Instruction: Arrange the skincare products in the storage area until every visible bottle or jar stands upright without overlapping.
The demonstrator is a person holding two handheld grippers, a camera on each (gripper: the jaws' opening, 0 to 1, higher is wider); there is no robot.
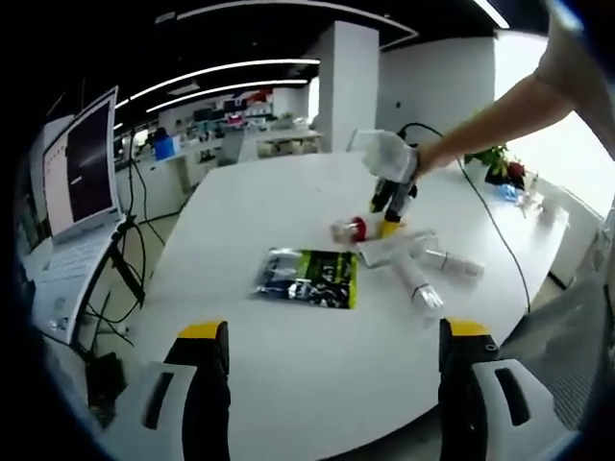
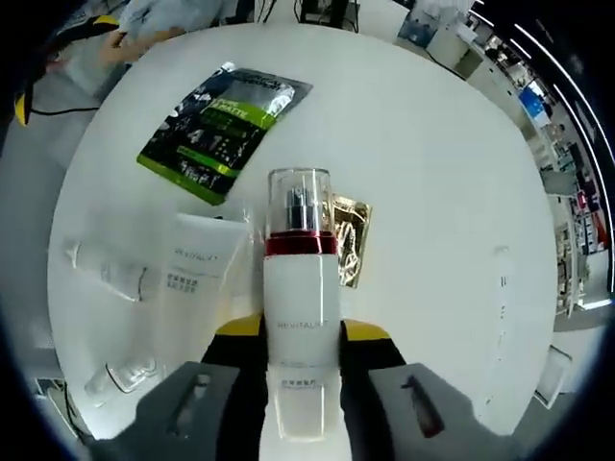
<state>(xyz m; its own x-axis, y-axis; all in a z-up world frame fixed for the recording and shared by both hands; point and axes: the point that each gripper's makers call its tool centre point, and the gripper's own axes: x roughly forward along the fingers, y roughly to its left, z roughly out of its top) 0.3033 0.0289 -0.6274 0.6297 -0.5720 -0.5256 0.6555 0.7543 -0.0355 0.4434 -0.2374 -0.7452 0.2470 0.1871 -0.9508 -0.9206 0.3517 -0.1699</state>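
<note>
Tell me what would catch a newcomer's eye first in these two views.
First, the white pump bottle with a red collar and clear cap, held between the right gripper jaws over the white table. Next, the green and black sachet lying flat beyond it, with a white tube and small bottles on their sides nearby.

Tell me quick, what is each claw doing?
Left claw: open, holding nothing.
Right claw: shut on the white pump bottle with the red collar.

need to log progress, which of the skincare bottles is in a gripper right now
The white pump bottle with the red collar and clear cap, between the right gripper's jaws; the others lie on the table.
</note>
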